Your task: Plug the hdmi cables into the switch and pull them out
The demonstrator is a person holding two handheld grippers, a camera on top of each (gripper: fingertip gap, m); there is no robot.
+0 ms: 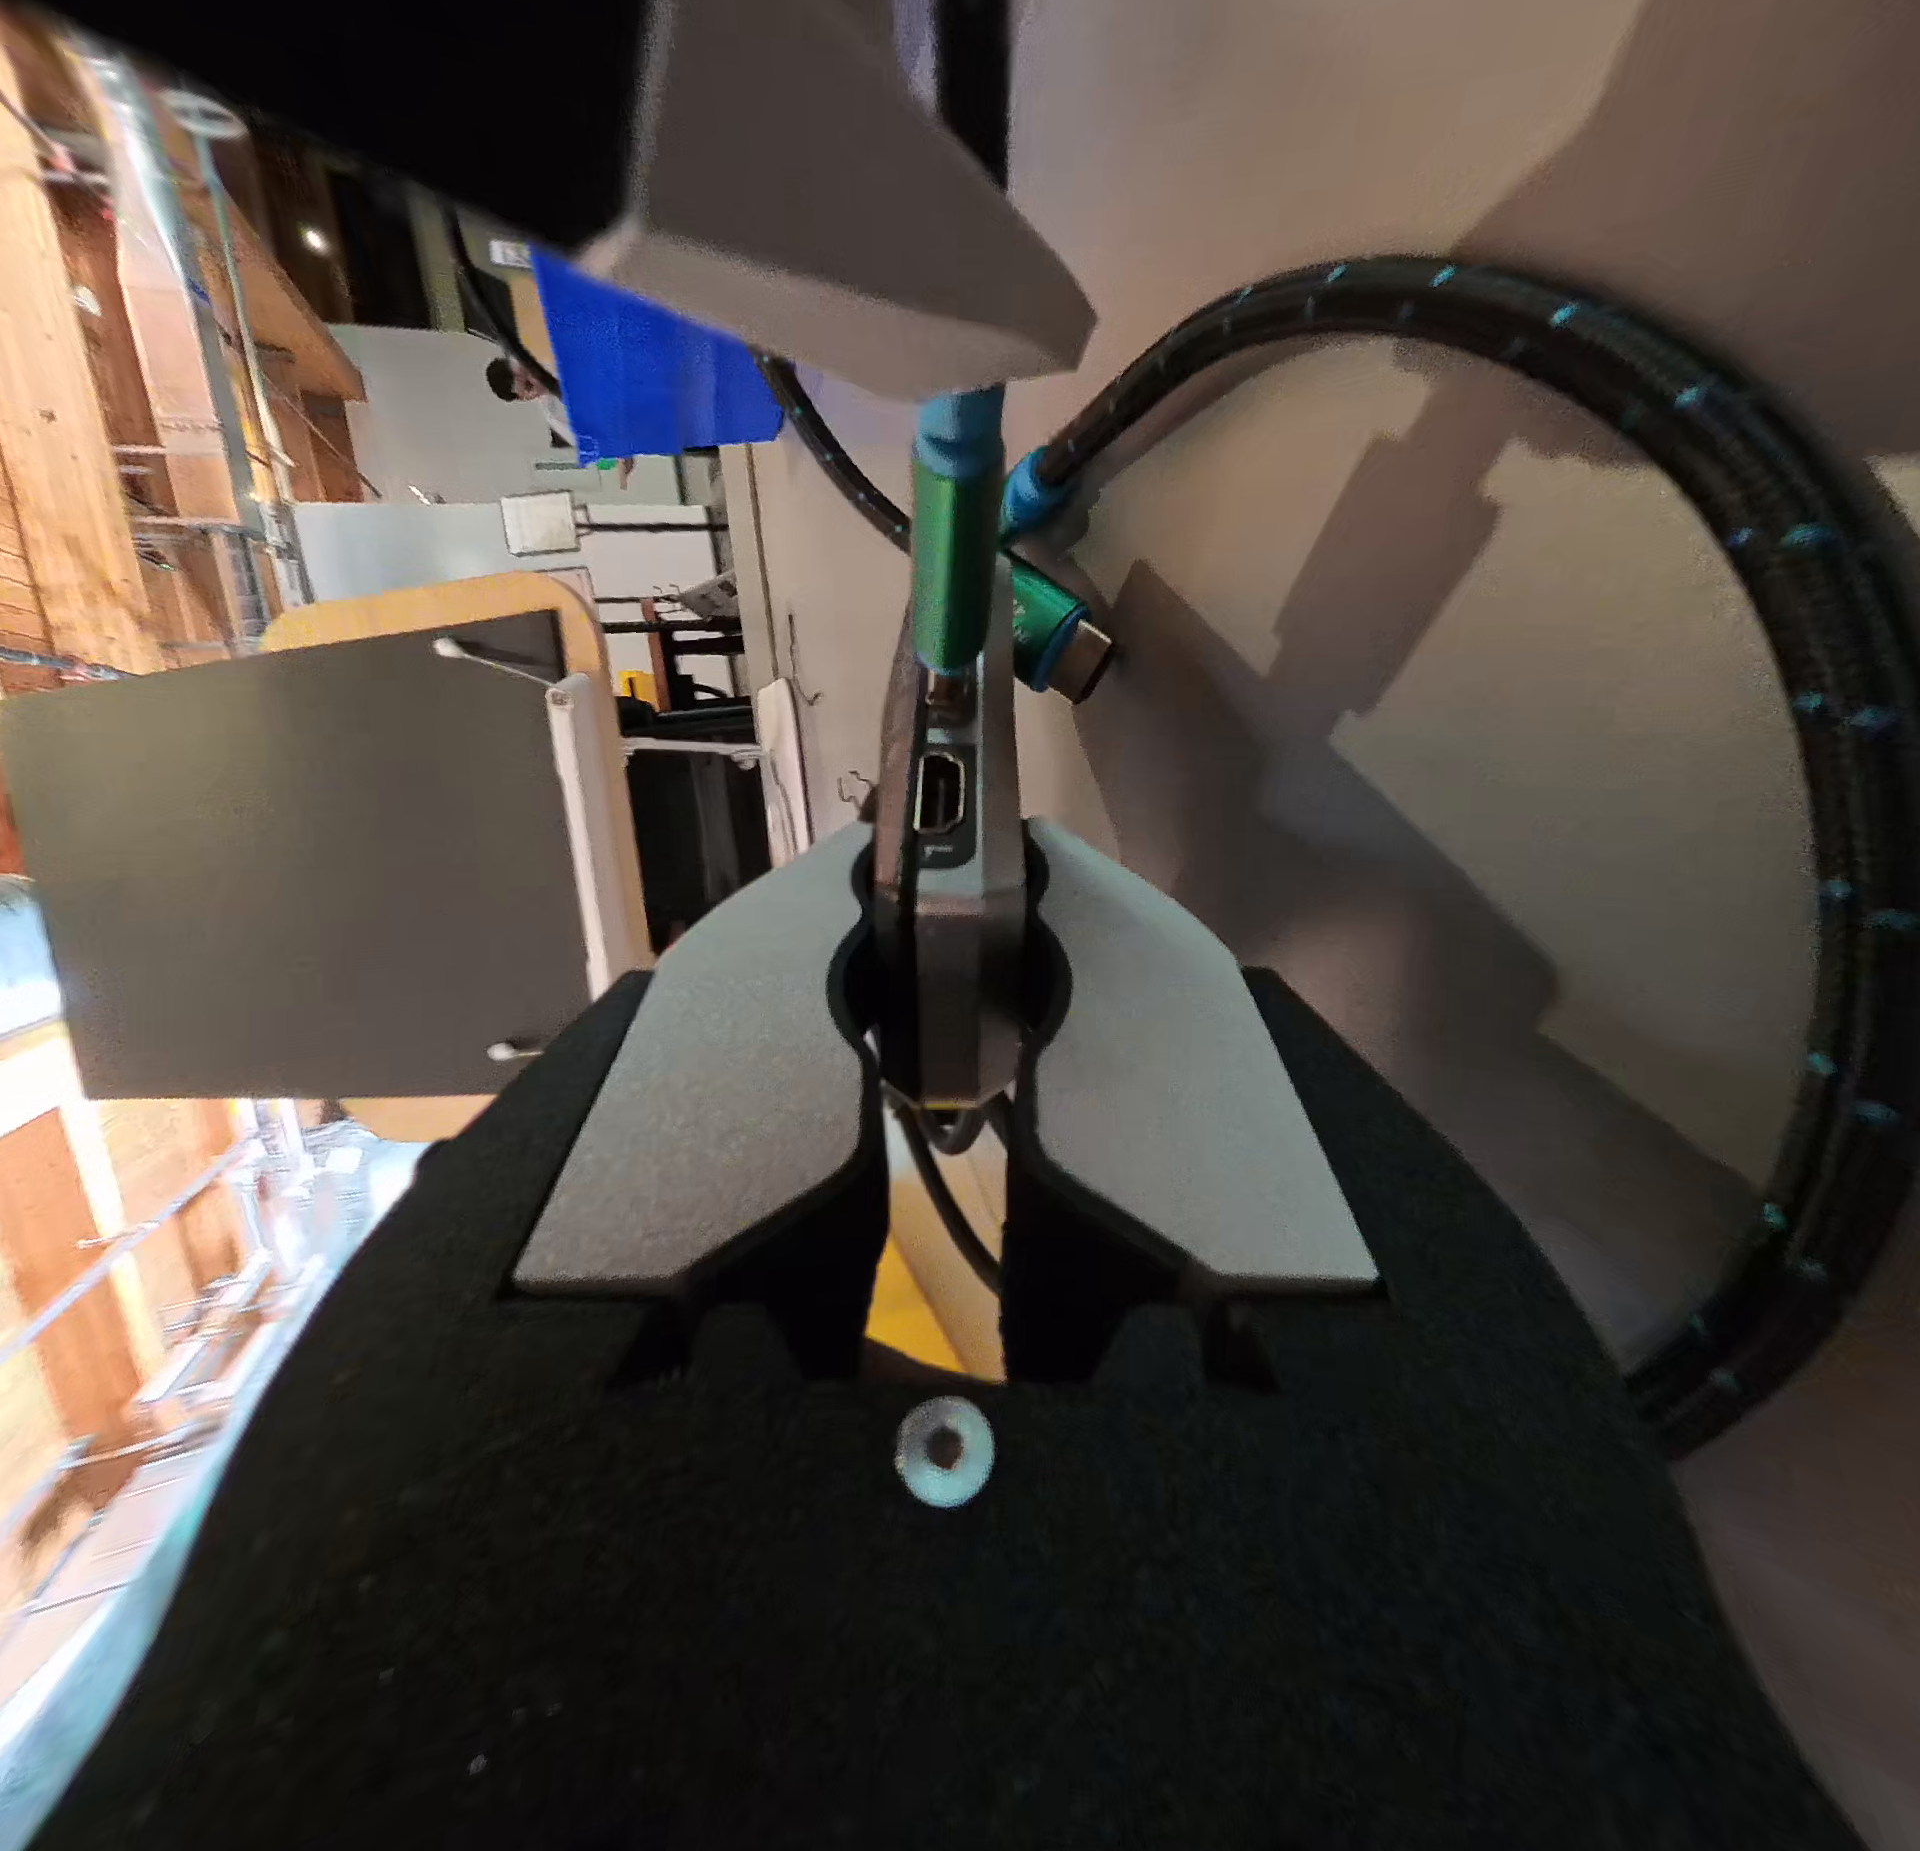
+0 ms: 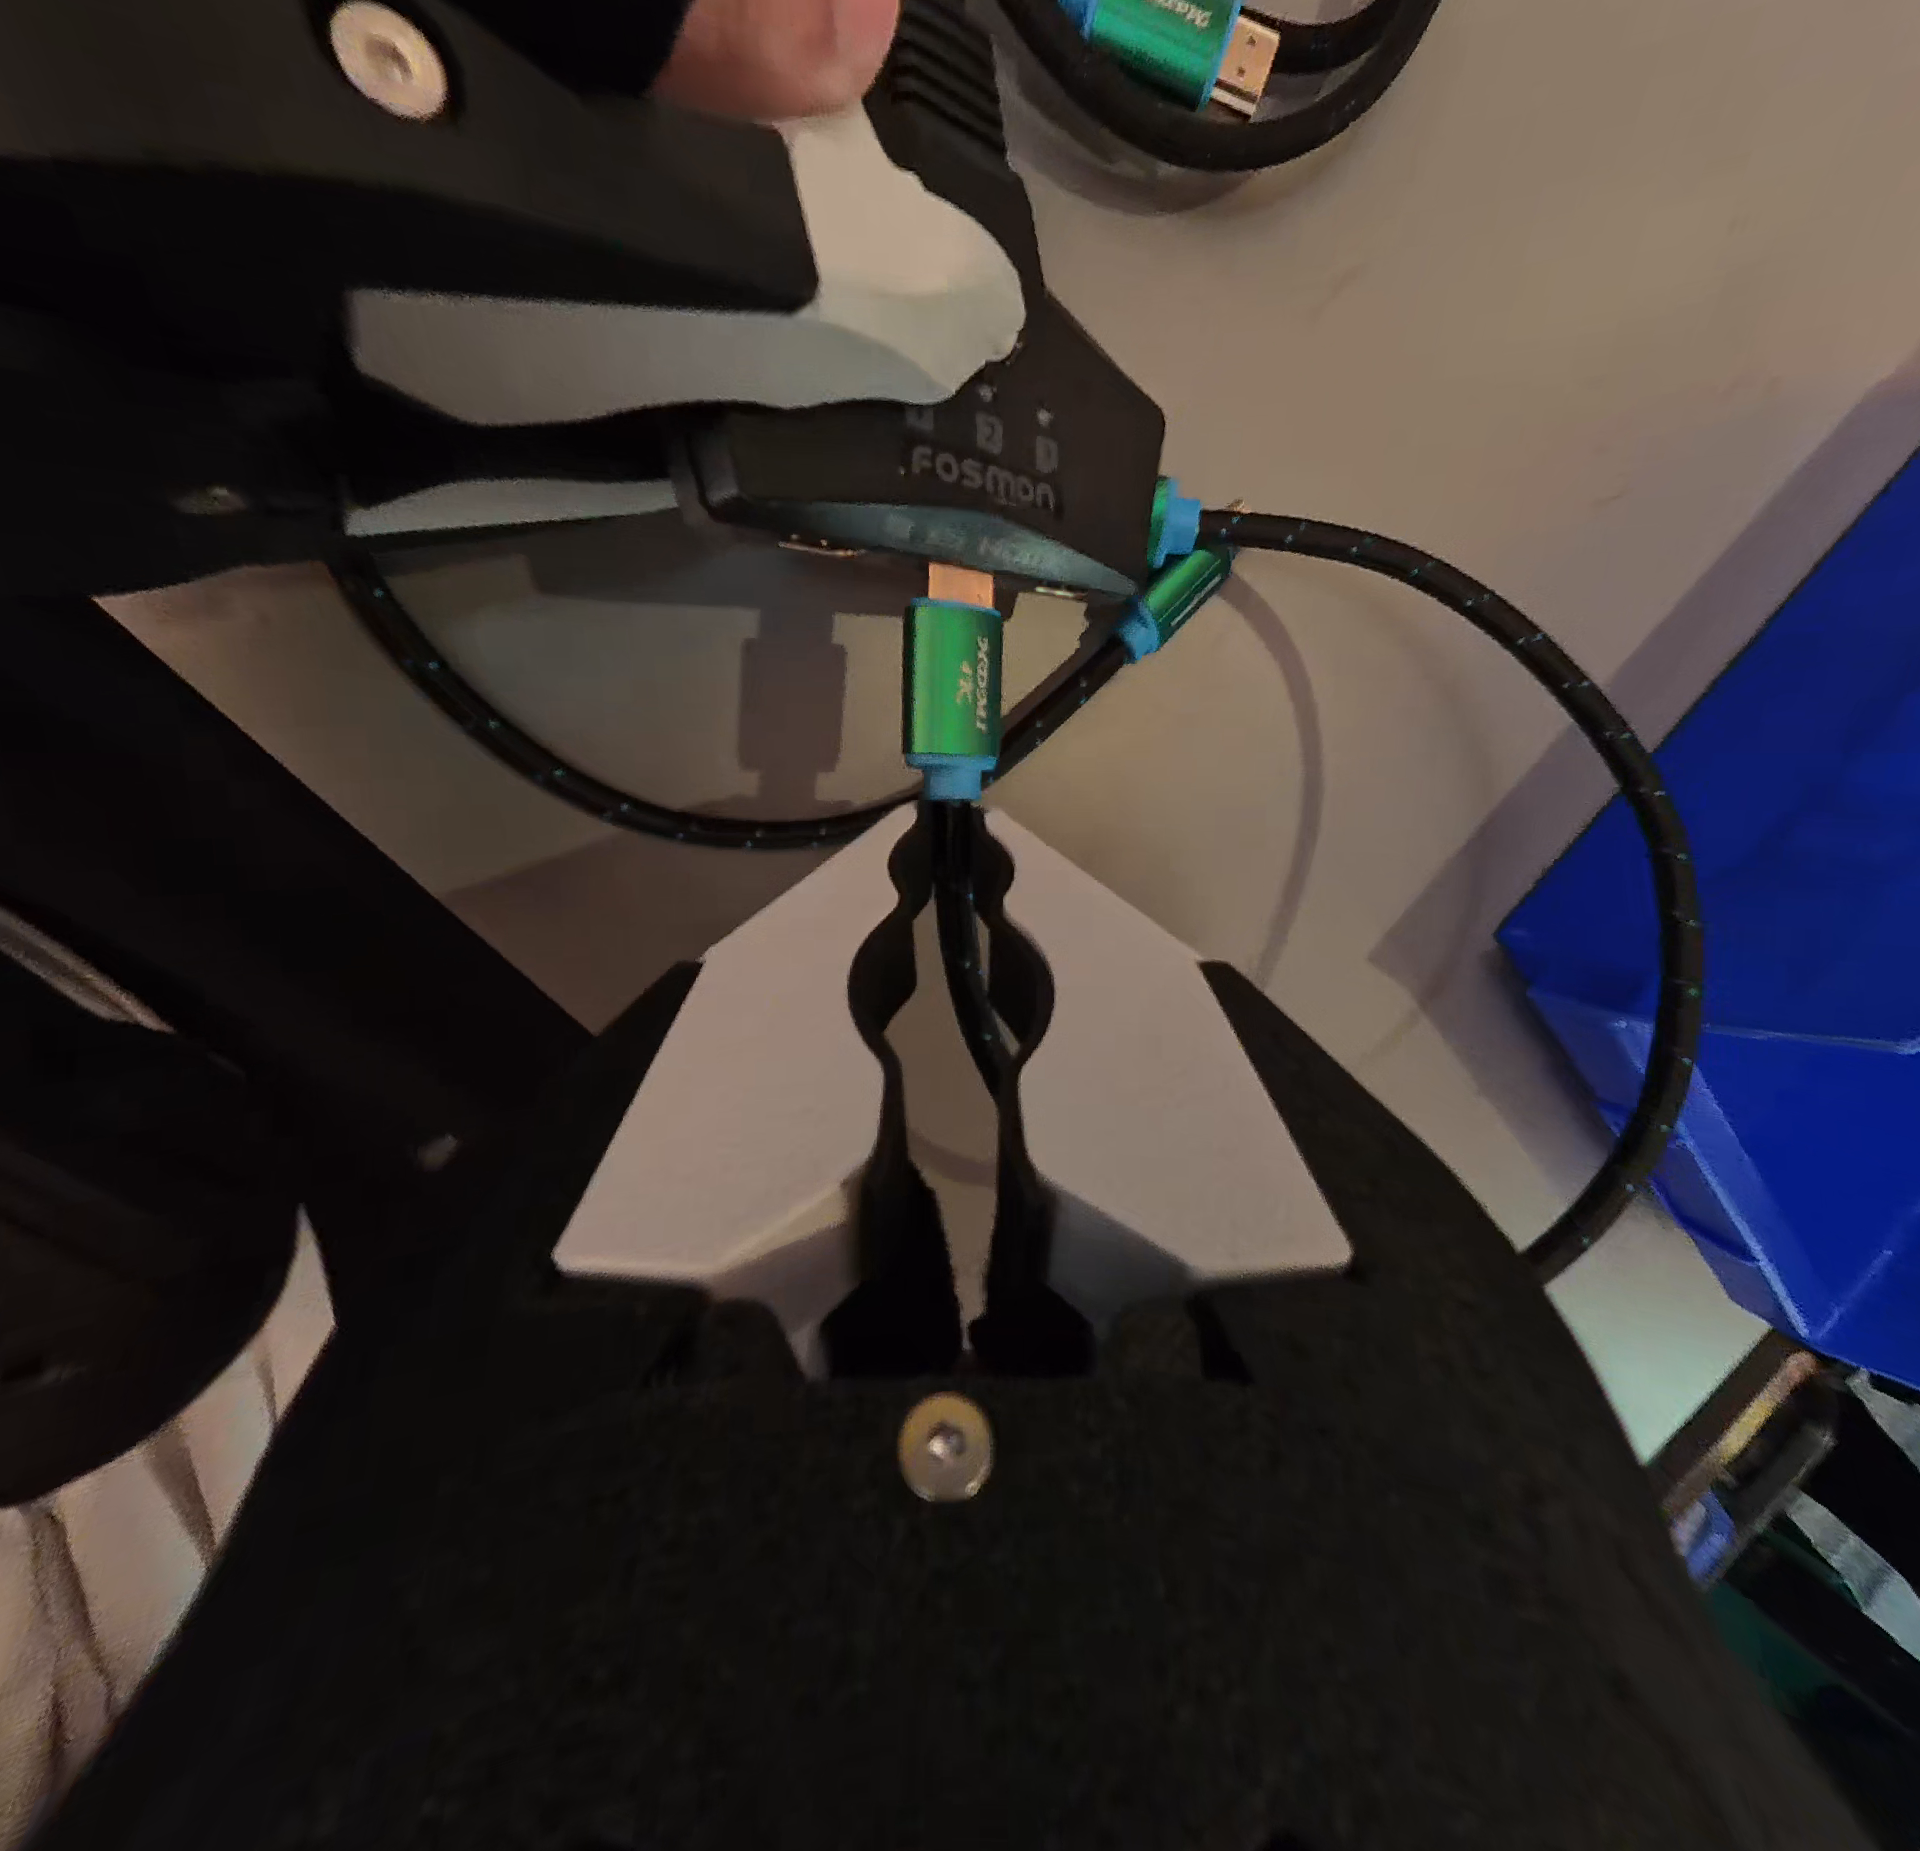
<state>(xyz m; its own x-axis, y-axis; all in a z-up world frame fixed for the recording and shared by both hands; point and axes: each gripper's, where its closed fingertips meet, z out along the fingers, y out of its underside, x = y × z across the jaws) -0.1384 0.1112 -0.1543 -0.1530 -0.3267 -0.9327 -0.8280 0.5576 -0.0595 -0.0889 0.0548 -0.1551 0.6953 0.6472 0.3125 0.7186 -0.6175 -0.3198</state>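
My left gripper (image 1: 945,856) is shut on the black HDMI switch (image 1: 940,928), held edge-on, with one empty port (image 1: 940,788) facing me. It also shows in the right wrist view (image 2: 904,274), gripping the switch (image 2: 935,471) from the left. My right gripper (image 2: 951,825) is shut on a black braided cable just behind its green plug (image 2: 951,689). The plug's metal tip (image 2: 961,586) meets the switch's middle port with some metal still showing. The same plug shows in the left wrist view (image 1: 951,565).
Another green plug (image 1: 1049,617) lies on the pale table beside the switch, and its braided cable (image 1: 1766,762) loops to the right. A further green plug (image 2: 1153,19) lies on coiled cable at the back. A blue box (image 2: 1766,970) stands at the right. One gripper's finger ends stand about 8 centimeters off the other's.
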